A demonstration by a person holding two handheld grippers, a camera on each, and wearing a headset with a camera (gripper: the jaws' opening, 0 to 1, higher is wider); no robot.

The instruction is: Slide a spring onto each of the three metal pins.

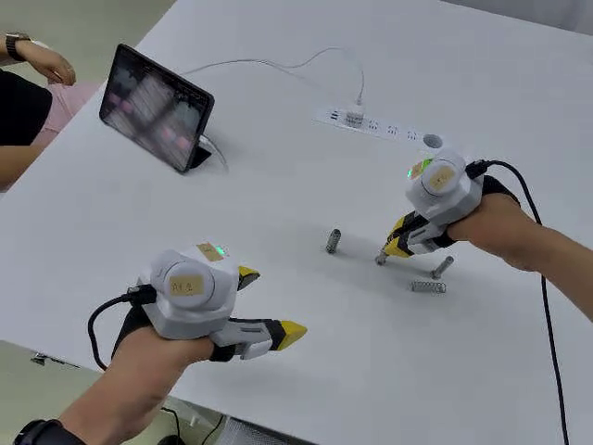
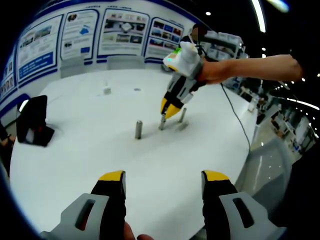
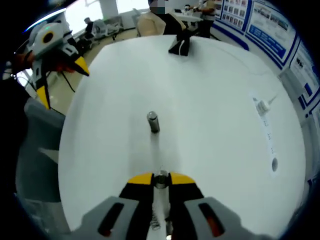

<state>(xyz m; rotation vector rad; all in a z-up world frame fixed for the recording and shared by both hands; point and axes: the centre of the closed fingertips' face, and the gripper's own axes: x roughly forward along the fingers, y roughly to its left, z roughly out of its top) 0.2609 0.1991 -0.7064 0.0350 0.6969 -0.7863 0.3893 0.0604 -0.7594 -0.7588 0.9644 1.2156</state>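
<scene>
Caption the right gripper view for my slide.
Right hand-held gripper shut on a metal pin, a second pin standing upright ahead on the white table.

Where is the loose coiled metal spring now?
Head view, right side: the coiled metal spring lies flat on the white table, beside a grey metal pin.

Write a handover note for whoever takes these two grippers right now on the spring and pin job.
Left gripper: open, empty, above the near table edge.
Right gripper: shut on a pin, with coils showing below it.
Upright pin: stands apart, seems to carry its spring.
Third pin and loose spring: lying beside the right gripper.
Left to do: finish the gripped one, then the third.
</scene>
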